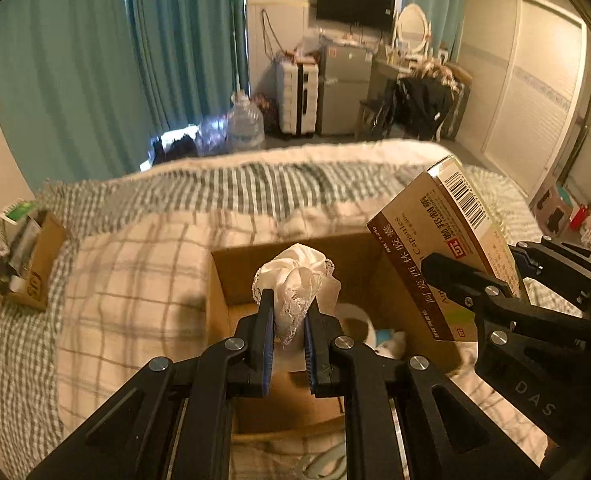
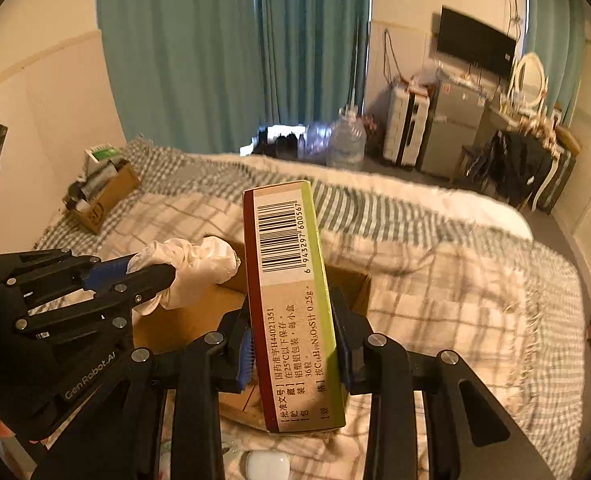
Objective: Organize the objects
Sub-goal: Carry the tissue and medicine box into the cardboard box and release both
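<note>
- The left gripper (image 1: 289,316), black with blue pads, is clamped on a bunched white cloth with a lace edge (image 1: 295,280); both pads press into the fabric, and the bundle sticks up past the fingertips.
- The right gripper (image 2: 295,332), of the same black and blue build, is closed on a tall brown-and-green cardboard medicine box with a barcode on its upper end (image 2: 291,300), holding it by its two long sides, close to upright and slightly tilted.
- The white cloth hangs over an open brown cardboard box (image 1: 359,264) that sits on the bed; the left wrist view shows the cloth above the box's interior, clear of the floor of it.
- The medicine box is held over the right side of that same cardboard box, just beside the cloth, and the two grippers stand close together.
- Inside the open box lie some pale items, one with a light blue patch (image 1: 387,338); what they are cannot be told.
- The box rests on a cream quilt with grey check lines (image 2: 435,300), with a grey-and-white striped blanket (image 1: 223,188) beyond it.
- Well apart, at the bed's far left corner, a smaller brown cardboard box (image 1: 41,268) holds upright packets.
- Behind the bed hang teal curtains (image 2: 199,60), and a large clear water bottle (image 1: 245,126) stands on the floor.
</note>
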The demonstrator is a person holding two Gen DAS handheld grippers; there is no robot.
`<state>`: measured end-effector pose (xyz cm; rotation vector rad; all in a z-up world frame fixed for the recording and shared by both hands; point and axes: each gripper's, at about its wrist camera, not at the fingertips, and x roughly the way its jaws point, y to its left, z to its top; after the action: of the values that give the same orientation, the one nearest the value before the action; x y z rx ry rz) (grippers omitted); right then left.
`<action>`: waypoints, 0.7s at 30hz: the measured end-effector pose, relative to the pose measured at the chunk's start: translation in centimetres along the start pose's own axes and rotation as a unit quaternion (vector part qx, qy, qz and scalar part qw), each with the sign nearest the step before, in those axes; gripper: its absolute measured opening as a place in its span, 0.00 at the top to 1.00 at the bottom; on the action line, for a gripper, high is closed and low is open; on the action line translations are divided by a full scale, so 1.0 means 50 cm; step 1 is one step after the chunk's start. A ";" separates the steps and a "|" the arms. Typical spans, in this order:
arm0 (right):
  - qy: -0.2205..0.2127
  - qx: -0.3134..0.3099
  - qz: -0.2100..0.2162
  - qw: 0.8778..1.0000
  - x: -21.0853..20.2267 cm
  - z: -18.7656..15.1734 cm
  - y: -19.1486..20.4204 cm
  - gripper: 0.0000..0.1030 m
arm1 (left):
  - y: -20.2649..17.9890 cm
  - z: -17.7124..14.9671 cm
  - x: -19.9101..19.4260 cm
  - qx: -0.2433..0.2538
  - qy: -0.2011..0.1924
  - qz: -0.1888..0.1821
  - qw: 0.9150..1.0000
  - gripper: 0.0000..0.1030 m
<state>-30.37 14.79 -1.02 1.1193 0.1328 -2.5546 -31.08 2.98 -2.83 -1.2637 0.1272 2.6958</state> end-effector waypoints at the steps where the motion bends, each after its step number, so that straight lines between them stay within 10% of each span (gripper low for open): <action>1: 0.008 0.006 0.002 1.000 0.025 -0.007 -0.008 0.70 | 0.001 -0.003 0.020 0.000 0.006 0.003 1.000 0.88; 12: 0.030 0.023 0.025 0.999 0.102 -0.042 -0.039 0.69 | 0.001 -0.029 0.105 -0.009 0.035 0.003 0.999 0.84; 16: 0.005 0.035 0.017 0.999 0.058 -0.030 -0.047 0.41 | 0.005 -0.023 0.077 -0.026 0.037 -0.002 0.999 0.52; 21: -0.026 0.027 0.002 0.999 -0.039 -0.012 -0.044 0.31 | -0.005 -0.012 -0.034 -0.016 -0.012 0.022 1.000 0.19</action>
<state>-29.46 17.51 -0.12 1.0693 0.0500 -2.5963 -29.51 2.96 -1.89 -1.2516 0.1096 2.7602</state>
